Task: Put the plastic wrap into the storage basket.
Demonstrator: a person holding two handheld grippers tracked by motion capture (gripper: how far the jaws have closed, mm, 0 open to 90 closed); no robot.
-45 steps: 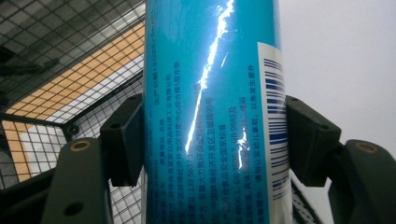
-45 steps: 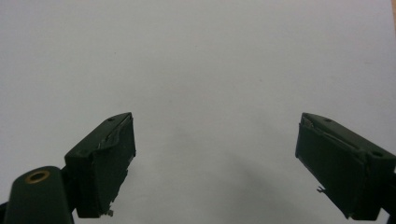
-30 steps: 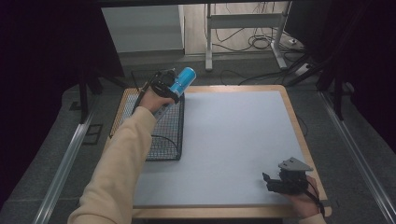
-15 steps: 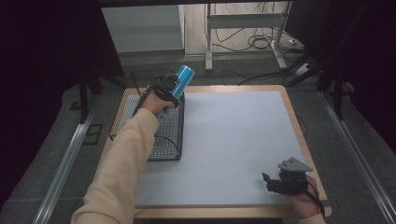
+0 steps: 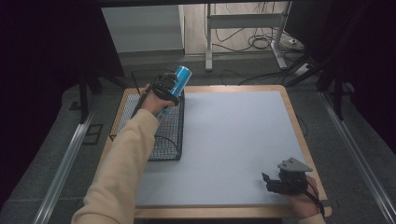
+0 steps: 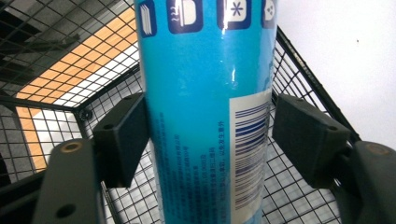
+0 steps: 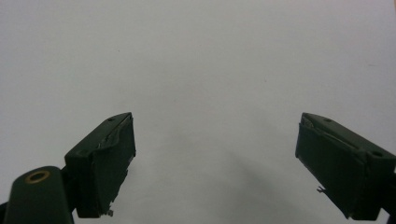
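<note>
A tall blue can point(image 5: 182, 74) with a barcode label point(image 6: 205, 116) leans over the far end of a black wire basket point(image 5: 163, 156). My left gripper point(image 5: 166, 86) is around the can's middle. Its jaws have just been opening, with the can between the pads point(image 6: 123, 140). The left pad lies against the can, and a narrow gap shows at the right pad. At the table's near right corner my right gripper point(image 5: 268, 182) rests low over the white mat. It stands open point(image 7: 215, 154) with nothing between its fingers.
The basket's mesh point(image 6: 60, 70) sits on the wooden table point(image 5: 299, 135) at the left of the white mat point(image 5: 233, 140). Beyond the far edge are a table frame and cables on the floor point(image 5: 261, 42). Metal rails run along both sides.
The left hand and the blue can have barely shifted over the basket's far end. The right gripper has stayed where it was.
</note>
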